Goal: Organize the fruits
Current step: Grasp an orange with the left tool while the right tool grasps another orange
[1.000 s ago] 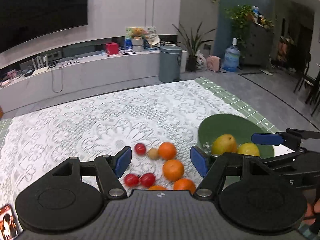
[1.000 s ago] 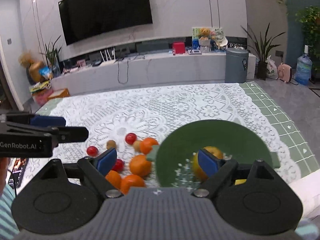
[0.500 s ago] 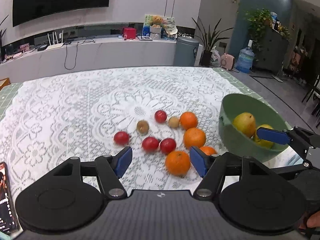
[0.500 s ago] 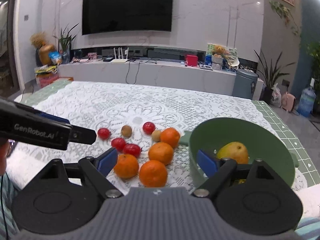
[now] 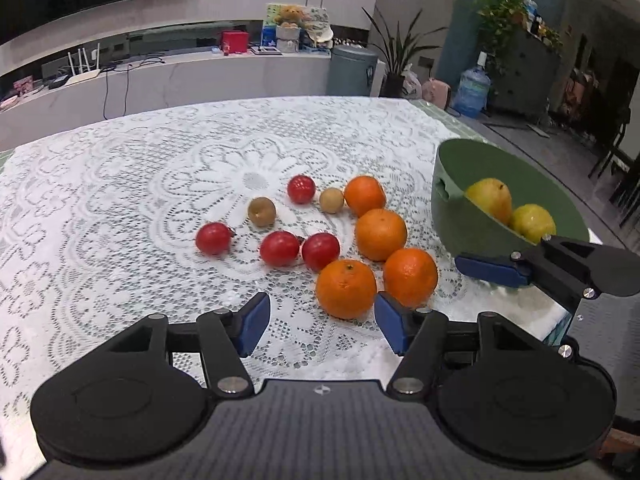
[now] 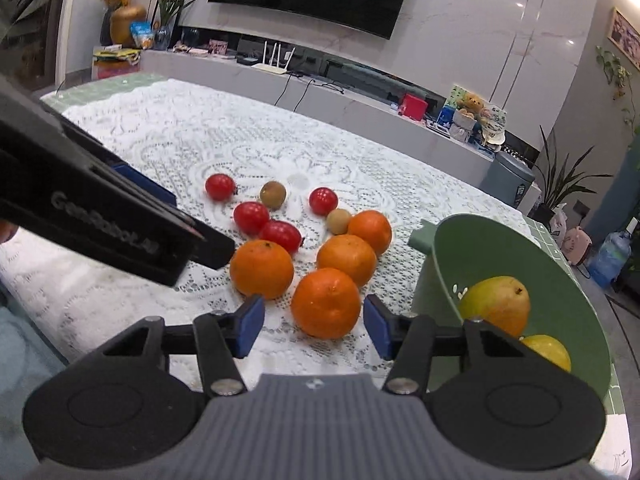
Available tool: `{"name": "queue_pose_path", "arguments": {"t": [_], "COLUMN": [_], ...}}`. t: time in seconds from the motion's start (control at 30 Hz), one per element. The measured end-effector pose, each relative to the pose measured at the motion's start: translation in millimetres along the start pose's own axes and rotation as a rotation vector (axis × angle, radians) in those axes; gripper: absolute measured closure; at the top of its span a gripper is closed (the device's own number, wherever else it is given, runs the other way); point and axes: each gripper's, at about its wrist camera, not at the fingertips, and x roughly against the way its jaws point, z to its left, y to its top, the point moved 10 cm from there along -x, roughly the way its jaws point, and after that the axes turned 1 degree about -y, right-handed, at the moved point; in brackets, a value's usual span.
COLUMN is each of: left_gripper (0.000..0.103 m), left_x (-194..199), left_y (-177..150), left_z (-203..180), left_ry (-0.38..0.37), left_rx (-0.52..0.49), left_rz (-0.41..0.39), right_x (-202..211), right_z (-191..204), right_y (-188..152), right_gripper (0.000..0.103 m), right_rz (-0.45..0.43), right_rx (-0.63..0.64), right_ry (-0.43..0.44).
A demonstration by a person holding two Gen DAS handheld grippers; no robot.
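Several oranges, several red tomatoes and two small brown fruits lie together on the lace tablecloth (image 5: pixel 120 184). To their right a green bowl (image 5: pixel 448 220) (image 6: pixel 430 268) holds a pear (image 5: pixel 490 200) (image 6: pixel 496 306) and a yellow fruit (image 5: pixel 532 222) (image 6: pixel 550 354). My right gripper (image 6: pixel 314 328) is closing, with the nearest orange (image 6: pixel 326 302) between its blue pads and a thin gap on each side. My left gripper (image 5: pixel 322 326) is also closing, with nothing between its fingers. Another orange (image 5: pixel 346 288) lies just ahead of it. Each gripper shows at the edge of the other's view.
The bowl stands near the table's right edge, over grey floor. Behind the table runs a low white TV cabinet (image 5: pixel 200 76) with a grey bin (image 5: pixel 352 70) beside it. The lace cloth left of the fruit is bare. A sleeve (image 6: pixel 16 320) shows at lower left.
Both grippers have come down closer to the fruit. The right gripper rolled and its jaws narrowed around the nearest orange. The left jaws narrowed a little.
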Motion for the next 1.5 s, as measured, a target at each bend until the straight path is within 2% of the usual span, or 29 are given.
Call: {"name": "queue_pose_path", "arguments": {"t": [0.13, 0.23, 0.6, 0.97, 1.27, 1.5], "left_gripper": [0.035, 0.036, 0.040, 0.051, 0.052, 0.052], "left_x": [-13, -19, -42, -53, -47, -31], "left_y": [-3, -3, 0, 2, 0, -1], "left_z": [-1, -2, -7, -11, -10, 0], "left_ry": [0.002, -0.030, -0.068, -0.089, -0.061, -0.030], "left_rx": [-0.019, -0.006, 0.004, 0.006, -0.006, 0.032], "left_rz": [0.025, 0.036, 0.071, 0.083, 0.084, 0.080], "right_x": [-9, -17, -32, -33, -29, -17], "right_z": [2, 1, 0, 0, 1, -1], "right_y": [-2, -6, -10, -9, -7, -1], "right_gripper": [0.056, 0.060, 0.060, 0.060, 0.062, 0.062], "right_rz": [0.009, 0.024, 0.037, 0.030, 0.035, 0.004], "right_rx": [0.063, 0.082, 0.091, 0.088, 0.066, 0.049], "right_ry": [-0.034, -0.048, -0.034, -0.024, -0.004, 0.016]}}
